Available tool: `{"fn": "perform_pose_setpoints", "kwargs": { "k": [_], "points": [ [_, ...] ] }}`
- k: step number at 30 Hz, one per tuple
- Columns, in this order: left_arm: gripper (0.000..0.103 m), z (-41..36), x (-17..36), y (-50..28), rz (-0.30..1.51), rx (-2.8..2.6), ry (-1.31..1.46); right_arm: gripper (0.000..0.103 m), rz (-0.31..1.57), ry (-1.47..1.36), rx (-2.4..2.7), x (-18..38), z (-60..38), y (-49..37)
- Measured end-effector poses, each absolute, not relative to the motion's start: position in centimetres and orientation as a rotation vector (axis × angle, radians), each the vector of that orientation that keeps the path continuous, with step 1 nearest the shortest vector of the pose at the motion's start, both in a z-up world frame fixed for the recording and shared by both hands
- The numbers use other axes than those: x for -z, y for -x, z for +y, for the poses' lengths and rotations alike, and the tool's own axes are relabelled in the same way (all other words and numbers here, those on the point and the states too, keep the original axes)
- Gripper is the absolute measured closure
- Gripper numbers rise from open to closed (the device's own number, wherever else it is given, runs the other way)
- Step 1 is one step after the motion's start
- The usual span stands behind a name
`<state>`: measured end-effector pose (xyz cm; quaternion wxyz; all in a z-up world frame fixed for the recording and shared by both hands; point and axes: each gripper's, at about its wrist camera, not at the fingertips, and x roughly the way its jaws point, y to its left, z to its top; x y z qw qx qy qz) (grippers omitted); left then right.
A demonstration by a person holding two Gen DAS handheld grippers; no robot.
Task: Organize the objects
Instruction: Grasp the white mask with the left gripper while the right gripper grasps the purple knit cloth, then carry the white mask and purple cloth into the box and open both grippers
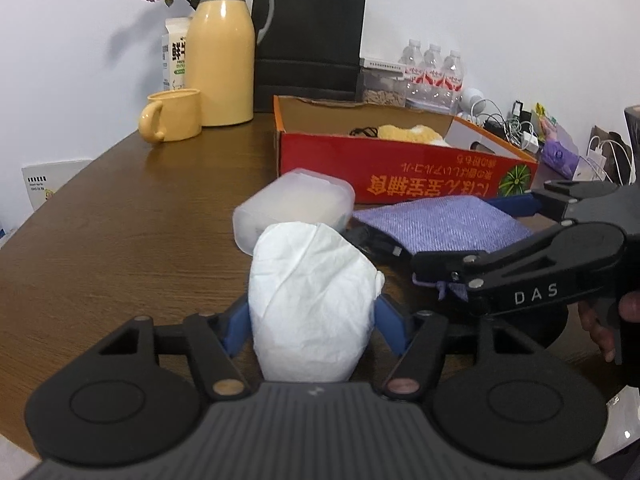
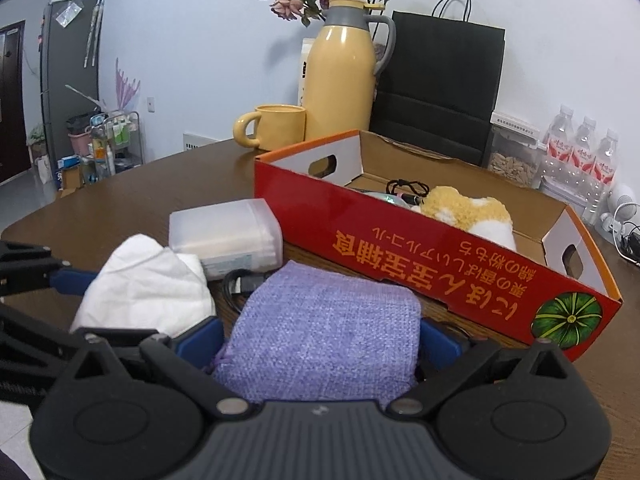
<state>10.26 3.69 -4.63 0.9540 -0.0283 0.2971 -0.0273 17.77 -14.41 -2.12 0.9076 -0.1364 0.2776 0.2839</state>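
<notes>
the white bundle (image 1: 312, 304), a soft crumpled wad of tissue-like material, sits on the brown wooden table (image 1: 120, 220) between the blue pads of the left gripper (image 1: 312, 320). both pads touch its sides, so those tongs are clamped on the white bundle. just beyond it lies a frosted plastic box (image 1: 294, 204) on its side, touching or very nearly touching the bundle's far edge.

to the right, the purple knitted pouch (image 2: 324, 332) lies flat on the table, and the right gripper (image 2: 320, 344) has it between its blue pads, which sit against the pouch's two edges; it looks clamped on the pouch. a black cable (image 2: 240, 284) pokes out just beside the pouch's far left corner, near the frosted box.

behind both lies the red cardboard tray (image 2: 400, 260) with orange lettering and a green pumpkin print at one corner. inside it rest a yellow and white plush toy (image 2: 468, 210) and a dark cord (image 2: 408, 188).

further back on the table stand a yellow mug (image 1: 172, 116) and a tall yellow thermos jug (image 1: 222, 52), close together, with a black paper bag (image 1: 312, 40) beside the jug and water bottles (image 1: 434, 72) by the wall.
</notes>
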Motion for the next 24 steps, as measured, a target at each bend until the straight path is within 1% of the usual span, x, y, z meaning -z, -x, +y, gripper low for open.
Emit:
{"fn": "perform_pose_setpoints", "kwargs": {
  "k": [3, 5, 12, 14, 15, 17, 18, 20, 21, 23, 24],
  "points": [
    [0.036, 3.9, 4.5, -10.1, 0.597, 0.048, 0.062, 0.009, 0.568, 0.294, -0.582, 2.1, -14.4, -17.7],
    [0.036, 4.0, 4.4, -10.0, 0.594, 0.046, 0.068, 0.014, 0.563, 0.306, -0.578, 2.0, -14.5, -17.5],
    [0.036, 4.2, 3.7, -9.6, 0.571, 0.041, 0.077, 0.027, 0.538, 0.302, -0.585, 1.6, -14.9, -17.1],
    [0.035, 4.3, 3.5, -9.5, 0.562, 0.040, 0.076, 0.035, 0.523, 0.302, -0.589, 1.3, -15.1, -16.8],
    [0.035, 4.3, 3.4, -9.5, 0.558, 0.038, 0.076, 0.036, 0.514, 0.309, -0.593, 1.2, -15.1, -16.6],
    [0.035, 4.3, 3.3, -9.4, 0.551, 0.036, 0.078, 0.044, 0.497, 0.314, -0.595, 0.9, -15.1, -16.4],
    [0.035, 4.3, 3.2, -9.4, 0.548, 0.036, 0.079, 0.045, 0.490, 0.314, -0.596, 0.7, -15.2, -16.3],
    [0.035, 4.3, 3.0, -9.3, 0.542, 0.035, 0.079, 0.054, 0.478, 0.313, -0.597, 0.5, -15.3, -16.1],
    [0.035, 4.3, 3.0, -9.3, 0.539, 0.035, 0.079, 0.056, 0.473, 0.308, -0.600, 0.4, -15.4, -16.1],
    [0.035, 4.3, 2.9, -9.4, 0.534, 0.034, 0.079, 0.066, 0.463, 0.299, -0.605, 0.2, -15.5, -16.0],
    [0.035, 4.3, 2.7, -9.3, 0.531, 0.033, 0.079, 0.069, 0.455, 0.294, -0.610, 0.1, -15.6, -15.9]
  ]
}}
